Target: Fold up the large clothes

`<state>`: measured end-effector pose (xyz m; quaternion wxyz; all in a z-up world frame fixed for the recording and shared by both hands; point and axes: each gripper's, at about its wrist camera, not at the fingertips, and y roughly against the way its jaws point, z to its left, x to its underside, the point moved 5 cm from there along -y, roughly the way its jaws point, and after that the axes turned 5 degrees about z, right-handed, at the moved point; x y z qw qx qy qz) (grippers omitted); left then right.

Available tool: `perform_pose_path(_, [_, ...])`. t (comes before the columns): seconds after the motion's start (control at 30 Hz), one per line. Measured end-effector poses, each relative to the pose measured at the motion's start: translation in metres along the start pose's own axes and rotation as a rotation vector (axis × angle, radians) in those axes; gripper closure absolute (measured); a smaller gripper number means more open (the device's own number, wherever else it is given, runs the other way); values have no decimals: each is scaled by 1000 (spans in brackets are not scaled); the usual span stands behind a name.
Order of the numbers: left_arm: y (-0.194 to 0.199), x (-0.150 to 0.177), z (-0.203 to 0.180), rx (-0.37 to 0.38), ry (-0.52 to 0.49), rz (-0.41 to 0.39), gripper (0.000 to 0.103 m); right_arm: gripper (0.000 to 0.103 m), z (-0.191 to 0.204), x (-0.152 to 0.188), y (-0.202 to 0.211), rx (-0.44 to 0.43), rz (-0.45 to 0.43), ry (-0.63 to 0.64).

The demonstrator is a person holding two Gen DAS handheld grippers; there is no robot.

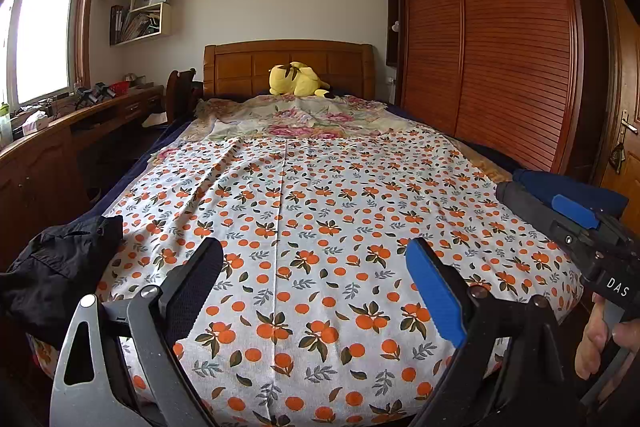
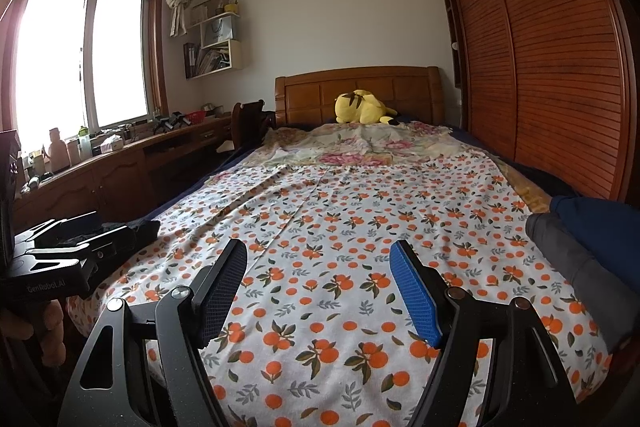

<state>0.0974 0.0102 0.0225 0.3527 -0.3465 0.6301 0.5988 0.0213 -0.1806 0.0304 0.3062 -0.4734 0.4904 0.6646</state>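
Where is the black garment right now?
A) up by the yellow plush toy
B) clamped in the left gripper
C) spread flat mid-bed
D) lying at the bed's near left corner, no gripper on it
D: the black garment lies bunched on the orange-print sheet at the near left corner, while the left gripper and right gripper both stand open with nothing between their fingers.

My left hand-held gripper (image 1: 314,291) has black linkage arms, round silver screws and a grey triangular side plate with a cut-out; one pad is dark mesh, the other ribbed blue. My right hand-held gripper (image 2: 318,293) matches it: black arms, silver screws, a black textured pad and a blue one, with white "DAS" lettering on its body.
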Motion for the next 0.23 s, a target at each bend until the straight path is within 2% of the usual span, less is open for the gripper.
perform_pose_path(0.23, [0,0,-1,3,0,-1,10,27,-1,0,1,-2,-4,0])
